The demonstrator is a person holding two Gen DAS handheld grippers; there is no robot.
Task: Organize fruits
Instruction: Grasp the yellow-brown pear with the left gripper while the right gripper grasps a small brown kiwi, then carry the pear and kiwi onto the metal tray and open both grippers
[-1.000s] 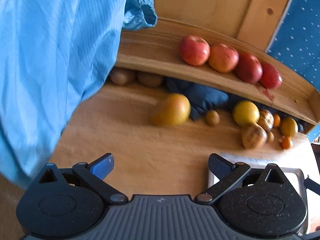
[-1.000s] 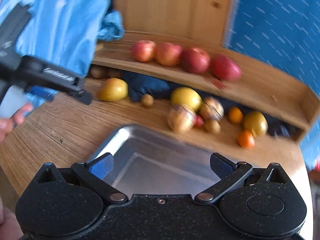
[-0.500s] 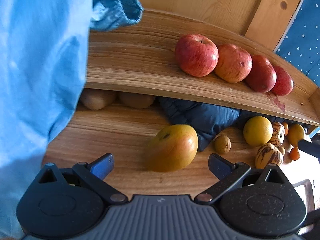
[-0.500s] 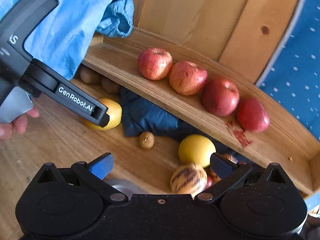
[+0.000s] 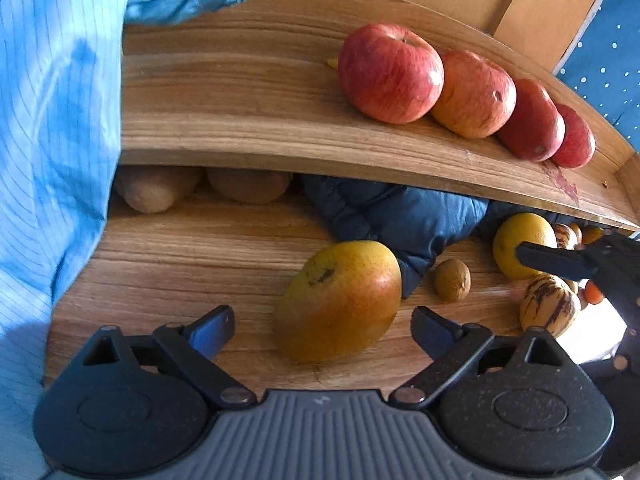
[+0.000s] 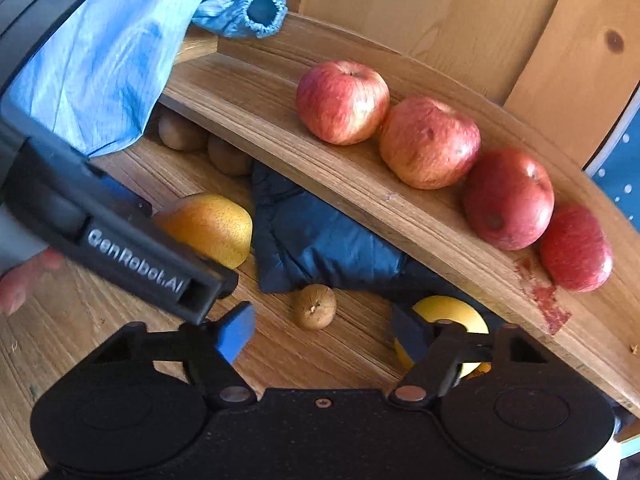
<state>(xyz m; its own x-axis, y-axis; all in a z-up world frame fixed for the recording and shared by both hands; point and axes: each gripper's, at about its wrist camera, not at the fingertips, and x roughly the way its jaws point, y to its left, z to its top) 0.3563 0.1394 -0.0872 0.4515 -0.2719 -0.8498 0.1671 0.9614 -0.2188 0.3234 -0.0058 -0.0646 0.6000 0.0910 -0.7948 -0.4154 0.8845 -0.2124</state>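
Closing in over the last second, my left gripper (image 5: 322,326) has brought the mango (image 5: 340,300) from far ahead on the desk (image 5: 180,264) to right between its wide-open jaws, which touch nothing yet; I judge that the grasp is the step in hand and only a short advance and a squeeze remain. It lies on its side on the bare wood, its long axis running slantwise across the jaw gap, the reddish blunt end toward the right jaw and far side, the greener speckled end toward the left jaw and nearer me, so the pads would meet it somewhat along its length. Just beyond its right end sits the dark blue padded cloth (image 5: 404,216), touching or nearly so, then a small brown fruit (image 5: 452,280). My right gripper (image 6: 324,338) has swung in too, jaws open and empty, with that small brown fruit (image 6: 314,306) just ahead of its gap and a yellow round fruit (image 6: 444,312) behind its right jaw. Above everything, four red apples (image 5: 390,74) line the shelf (image 5: 248,128).
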